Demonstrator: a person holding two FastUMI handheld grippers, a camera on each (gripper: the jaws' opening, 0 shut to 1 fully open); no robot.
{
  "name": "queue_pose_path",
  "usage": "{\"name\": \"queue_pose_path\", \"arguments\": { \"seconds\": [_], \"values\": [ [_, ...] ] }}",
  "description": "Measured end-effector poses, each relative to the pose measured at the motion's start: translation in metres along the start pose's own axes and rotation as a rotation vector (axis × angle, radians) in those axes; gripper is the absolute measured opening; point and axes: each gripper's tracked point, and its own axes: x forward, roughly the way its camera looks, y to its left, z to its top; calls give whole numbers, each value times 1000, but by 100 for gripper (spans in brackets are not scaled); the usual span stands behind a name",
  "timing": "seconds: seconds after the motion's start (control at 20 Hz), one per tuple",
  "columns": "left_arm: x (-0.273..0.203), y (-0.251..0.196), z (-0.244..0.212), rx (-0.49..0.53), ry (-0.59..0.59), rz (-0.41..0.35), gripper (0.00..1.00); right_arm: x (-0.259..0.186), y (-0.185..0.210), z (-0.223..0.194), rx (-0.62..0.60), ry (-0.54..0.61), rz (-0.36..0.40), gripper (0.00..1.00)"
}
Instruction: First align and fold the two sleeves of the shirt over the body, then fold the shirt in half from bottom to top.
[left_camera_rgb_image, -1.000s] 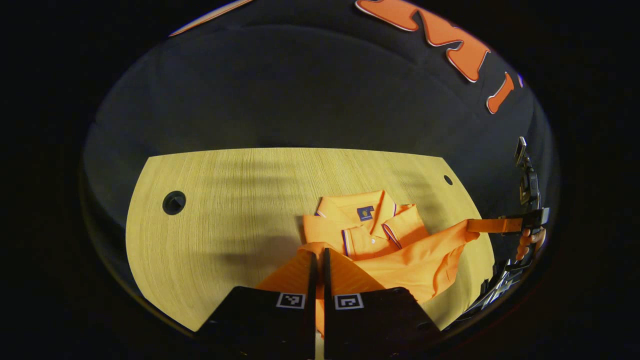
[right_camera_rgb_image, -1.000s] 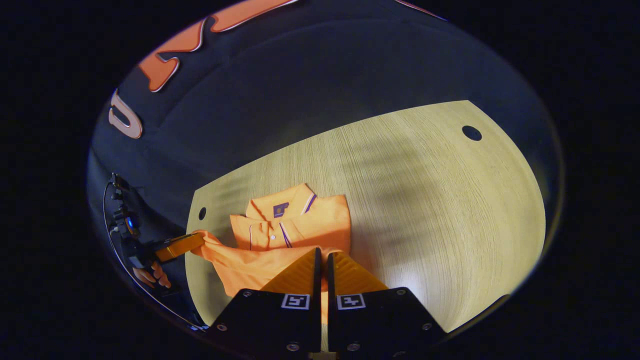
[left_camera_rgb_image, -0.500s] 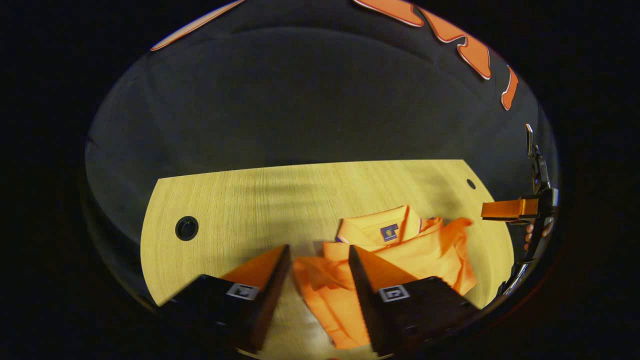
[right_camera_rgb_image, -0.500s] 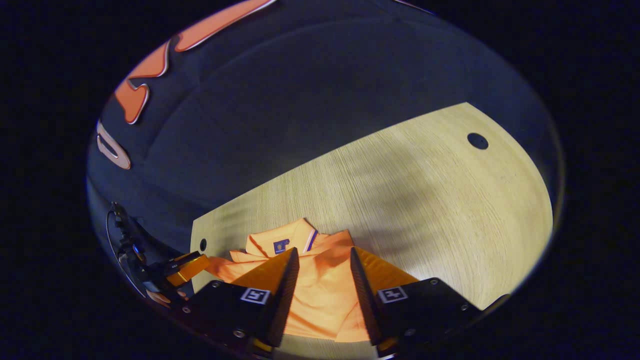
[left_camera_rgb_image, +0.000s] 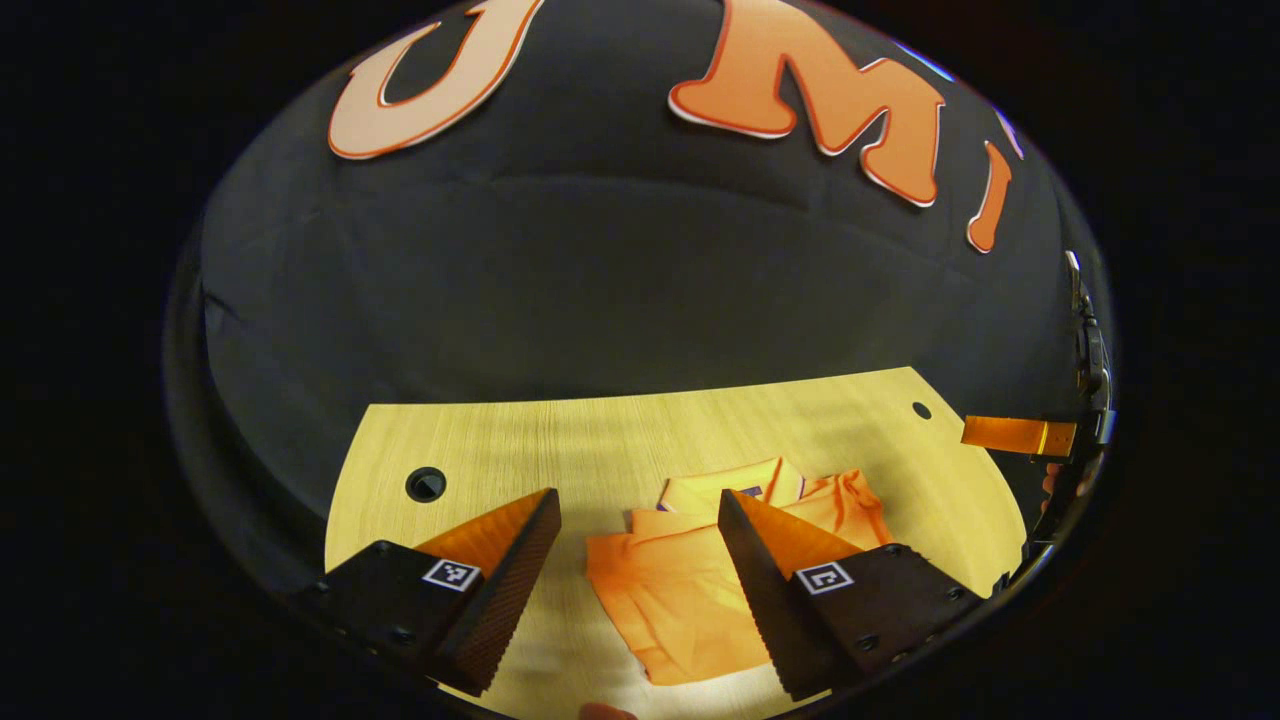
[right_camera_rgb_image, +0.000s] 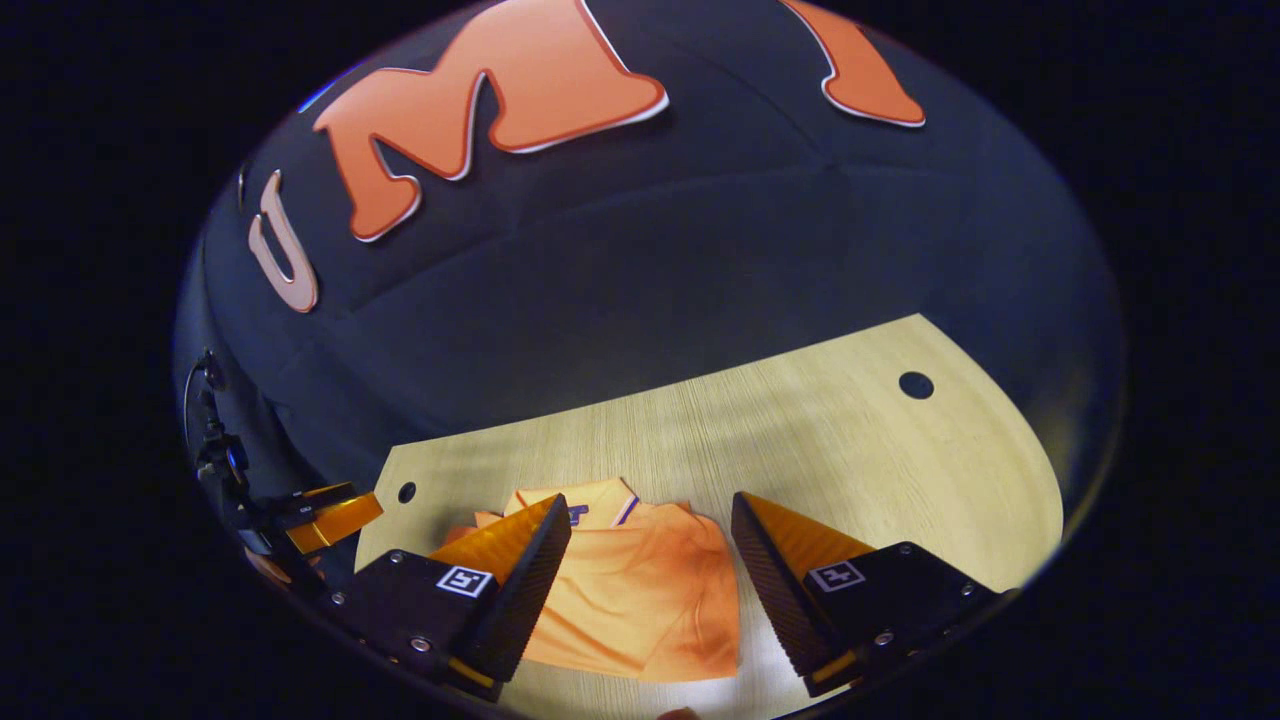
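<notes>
Left gripper view: my left gripper (left_camera_rgb_image: 640, 515) stands with its fingers spread wide and nothing between them, raised above the table (left_camera_rgb_image: 480, 440). Past the tips, toward 12 o'clock, I see the orange shirt (left_camera_rgb_image: 680, 590) lying folded on the wood, collar at the far end, a little rumpled along its near edge. A round hole (left_camera_rgb_image: 426, 484) sits in the tabletop at about 10 o'clock from the fingers. At 3 o'clock the right gripper (left_camera_rgb_image: 1015, 433) reaches in from the edge. In the right gripper view, my right gripper (right_camera_rgb_image: 650, 505) is likewise spread apart and holds nothing, the shirt (right_camera_rgb_image: 640, 600) lies between and beyond its fingers, and the left gripper (right_camera_rgb_image: 335, 515) shows at 9 o'clock.
</notes>
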Motion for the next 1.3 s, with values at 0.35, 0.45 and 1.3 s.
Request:
{"name": "queue_pose_path", "arguments": {
  "seconds": [0.35,0.45,1.3],
  "values": [
    [-90,-58,20,18,-170,-14,98,-84,14,8,-155,-178,-6,98],
    [-117,-72,21,17,-215,-20,98,-108,18,8,-183,-219,-4,98],
    [-259,-130,-8,47,-514,15,98,-233,50,-7,-305,-512,20,98]
  ]
}}
